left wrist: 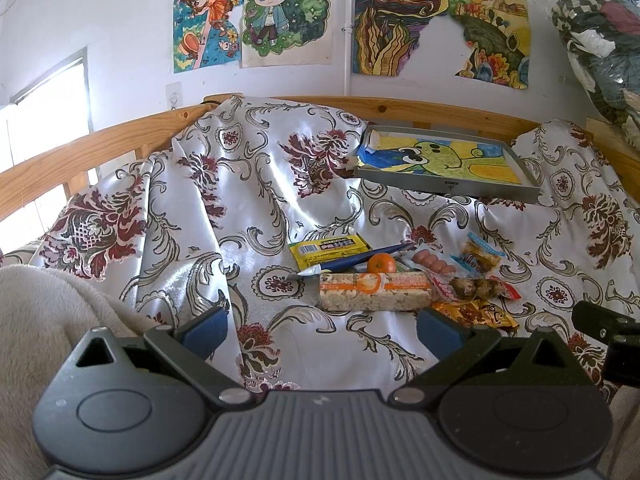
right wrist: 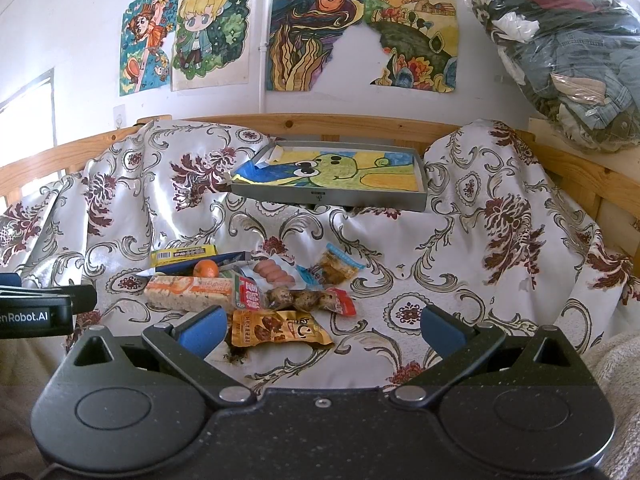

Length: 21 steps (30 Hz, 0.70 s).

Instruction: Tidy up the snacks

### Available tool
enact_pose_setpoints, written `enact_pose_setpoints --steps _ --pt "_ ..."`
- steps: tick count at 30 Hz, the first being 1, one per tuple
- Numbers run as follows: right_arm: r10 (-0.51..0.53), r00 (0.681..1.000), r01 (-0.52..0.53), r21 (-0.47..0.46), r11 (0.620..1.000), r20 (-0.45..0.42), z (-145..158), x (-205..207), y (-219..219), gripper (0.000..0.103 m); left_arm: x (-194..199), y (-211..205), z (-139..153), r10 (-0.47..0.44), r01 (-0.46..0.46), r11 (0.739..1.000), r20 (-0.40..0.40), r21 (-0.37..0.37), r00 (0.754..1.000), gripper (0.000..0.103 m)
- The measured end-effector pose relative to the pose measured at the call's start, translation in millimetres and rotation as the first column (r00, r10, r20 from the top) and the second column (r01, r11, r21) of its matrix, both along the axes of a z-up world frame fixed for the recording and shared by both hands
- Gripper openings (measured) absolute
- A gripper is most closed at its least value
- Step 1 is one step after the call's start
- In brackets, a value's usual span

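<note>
Floral cloth carries the snack pile at 12 o'clock of the wide-apart left gripper, while only the right gripper, equally spread, reveals the brown packet whole.

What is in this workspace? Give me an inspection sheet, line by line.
Surface: floral cloth, rumpled, draped over a wooden rail.
Job's things: snack packets heaped together, with a rice bar, a tangerine, a sausage pack and an orange packet; grey tray, lined with a drawing, holds no snacks.
Clutter: nothing seen.
Tongs: left tongs and right tongs open, holding nothing.
Cables: nothing seen.
Surroundings: drawings on the wall; bag of clothes.
</note>
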State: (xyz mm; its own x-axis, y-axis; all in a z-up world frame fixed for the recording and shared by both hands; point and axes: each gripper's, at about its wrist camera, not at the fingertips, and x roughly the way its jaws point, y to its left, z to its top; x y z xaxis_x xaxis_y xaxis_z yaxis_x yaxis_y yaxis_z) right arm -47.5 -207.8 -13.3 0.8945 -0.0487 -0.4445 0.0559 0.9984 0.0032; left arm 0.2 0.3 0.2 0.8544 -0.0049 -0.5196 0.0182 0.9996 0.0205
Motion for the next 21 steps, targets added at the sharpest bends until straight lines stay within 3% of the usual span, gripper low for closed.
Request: enact_pose_setpoints --steps 21 --pt "0.001 1.0 -0.001 -0.002 1.0 -0.003 1.4 -0.6 1.0 0.102 0.1 0.1 0.0 0.0 0.0 1.0 -0.002 -0.002 1.0 0.103"
